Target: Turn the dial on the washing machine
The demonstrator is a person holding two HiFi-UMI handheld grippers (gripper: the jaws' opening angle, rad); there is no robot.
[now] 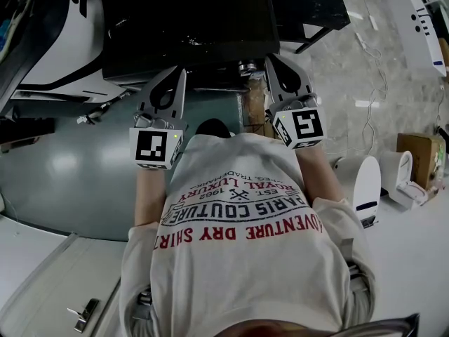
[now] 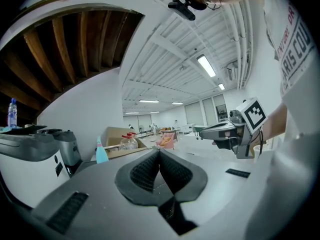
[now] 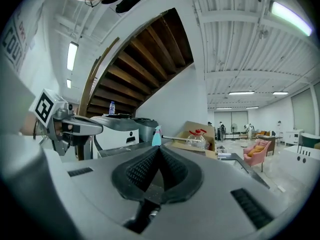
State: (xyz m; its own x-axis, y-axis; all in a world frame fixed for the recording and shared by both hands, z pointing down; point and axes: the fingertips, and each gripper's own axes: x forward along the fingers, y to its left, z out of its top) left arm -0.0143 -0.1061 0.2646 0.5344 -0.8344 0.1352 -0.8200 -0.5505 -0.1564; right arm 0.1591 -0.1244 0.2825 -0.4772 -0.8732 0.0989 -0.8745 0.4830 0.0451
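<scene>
I hold both grippers up in front of my chest, pointing forward. The left gripper is shut, its black ribbed pads meeting with nothing between them. My right gripper is shut too, and its pads also hold nothing. Each gripper shows in the other's view: the right one and the left one. White and grey machines stand ahead to the left, well away from both grippers, and one white machine shows in the head view. I cannot make out a dial.
A wooden staircase rises overhead. A cardboard box with bottles and a blue spray bottle stand ahead. A pink chair sits to the right. A dark table lies before me, and white appliances stand at my right.
</scene>
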